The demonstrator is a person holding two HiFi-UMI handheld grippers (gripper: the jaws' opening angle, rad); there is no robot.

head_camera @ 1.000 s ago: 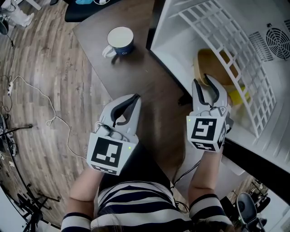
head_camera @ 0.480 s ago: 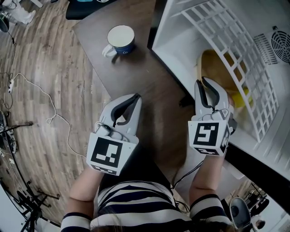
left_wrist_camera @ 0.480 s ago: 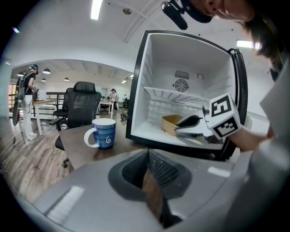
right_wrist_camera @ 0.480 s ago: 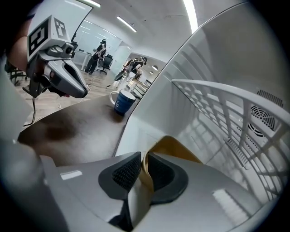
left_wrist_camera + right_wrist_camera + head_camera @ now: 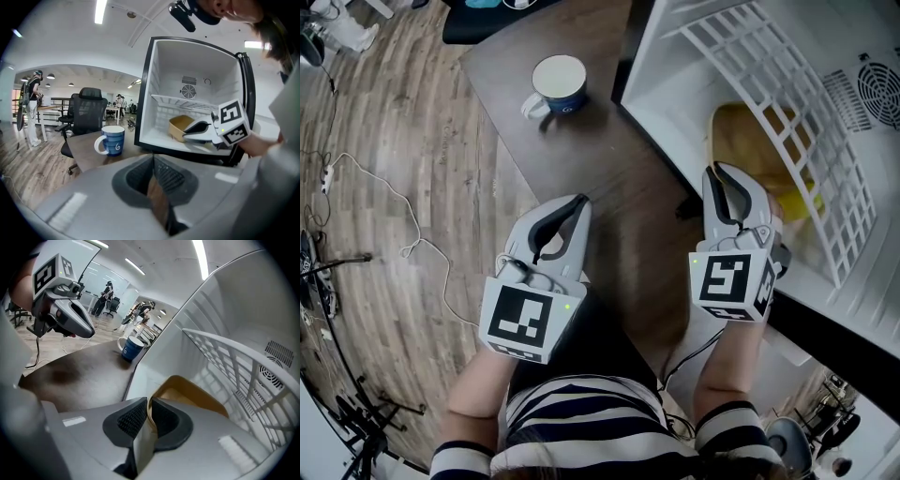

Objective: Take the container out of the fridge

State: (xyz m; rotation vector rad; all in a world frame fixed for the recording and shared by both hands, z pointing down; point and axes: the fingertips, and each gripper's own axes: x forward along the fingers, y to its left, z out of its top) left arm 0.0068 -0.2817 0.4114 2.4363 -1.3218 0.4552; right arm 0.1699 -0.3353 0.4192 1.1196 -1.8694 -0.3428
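Only the right gripper [image 5: 148, 414] view settles the grasp. Its fingers [image 5: 127, 420] are closing on the near rim of the tan container [image 5: 190, 391], with the thin wall between the ribbed pads and both pads against it. The container sits on the floor of the open white fridge [image 5: 667, 92], under the wire shelf [image 5: 773, 80]. In the head view it lies at 1 o'clock from that gripper, mostly covered by the shelf bars.

The left gripper [image 5: 578, 201] hangs over the dark brown surface [image 5: 609, 178], well apart from the fridge. Its fingers are narrow, tips together, with nothing between them. Its own view alone faces the fridge front. It shows the black frame, a round fan grille [image 5: 188, 91] on the back wall at 12 o'clock from the container, and the right gripper reaching in from 3 o'clock. It also shows an office chair [image 5: 86, 115] beyond the surface and people standing far off.

A blue mug [image 5: 558, 82] stands on the surface at 12 o'clock from the left gripper, just outside the fridge's corner, its handle toward 8 o'clock. Its side bears a white swirl; any lettering is too small to read. Each gripper carries a marker cube [image 5: 523, 319] printed with black-and-white squares. Only the head view shows the wood floor [image 5: 412, 112] and a white cable [image 5: 414, 236] at 9 o'clock.
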